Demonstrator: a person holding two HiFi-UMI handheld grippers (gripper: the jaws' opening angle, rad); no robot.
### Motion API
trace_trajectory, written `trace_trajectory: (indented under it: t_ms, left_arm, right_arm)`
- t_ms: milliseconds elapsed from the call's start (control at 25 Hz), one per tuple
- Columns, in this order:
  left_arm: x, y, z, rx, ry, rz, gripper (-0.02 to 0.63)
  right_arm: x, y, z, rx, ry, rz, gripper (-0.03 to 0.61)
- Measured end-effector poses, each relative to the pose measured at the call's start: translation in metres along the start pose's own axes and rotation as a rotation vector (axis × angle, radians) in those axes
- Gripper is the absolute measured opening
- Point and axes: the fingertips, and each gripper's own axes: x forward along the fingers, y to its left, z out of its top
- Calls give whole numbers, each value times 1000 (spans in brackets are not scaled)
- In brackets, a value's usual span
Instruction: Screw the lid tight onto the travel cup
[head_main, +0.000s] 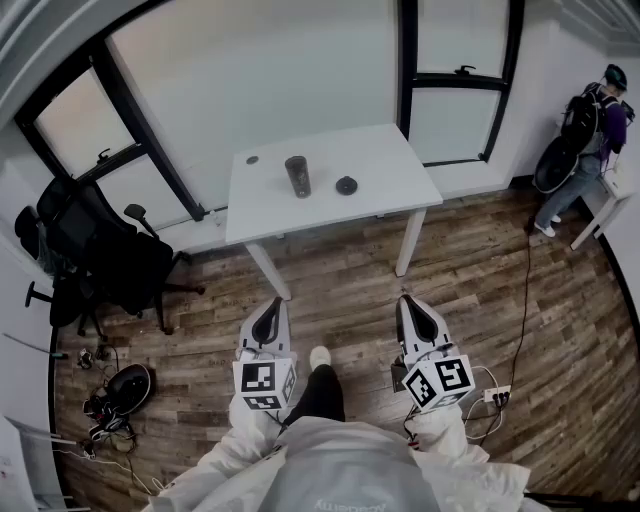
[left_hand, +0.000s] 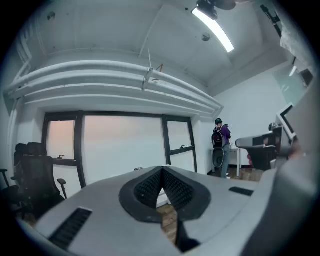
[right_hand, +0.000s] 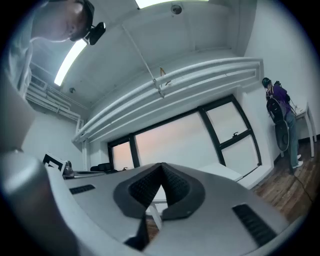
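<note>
A dark travel cup stands upright on the white table, seen in the head view. Its round dark lid lies flat on the tabletop just right of the cup. Both grippers are held low over the wooden floor, well short of the table. My left gripper is shut with nothing in it, and my right gripper is shut and empty too. In the left gripper view the left gripper shows its ribbed pads pressed together. The right gripper looks the same in its own view, tilted upward toward the windows.
A small dark disc lies at the table's far left. A black office chair stands left of the table. Cables and a round dark device lie on the floor at the left. A person with a backpack stands at the far right.
</note>
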Motion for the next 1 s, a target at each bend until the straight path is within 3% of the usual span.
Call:
trace_trajectory:
  t_ms: [200,360,600,760,1000]
  left_arm:
    - [101,53,-9,0,-5,-14,5]
    - [209,111,-19,0,-11,-52,5]
    - [378,210,-12,39,-28,-71,5]
    - [444,244,-26,-29,34,-89,5]
    - [503,250,-45,-63,92,-119,6]
  right_arm:
    - [115,-19,-27,5,25,11,21]
    - [244,-30,-45,-13,61,30,21]
    - [442,-56,-33,-57,62,44,21]
    - [517,-81,-38,-54,97,14,21]
    - [572,-127,-46,-35,124,-19,21]
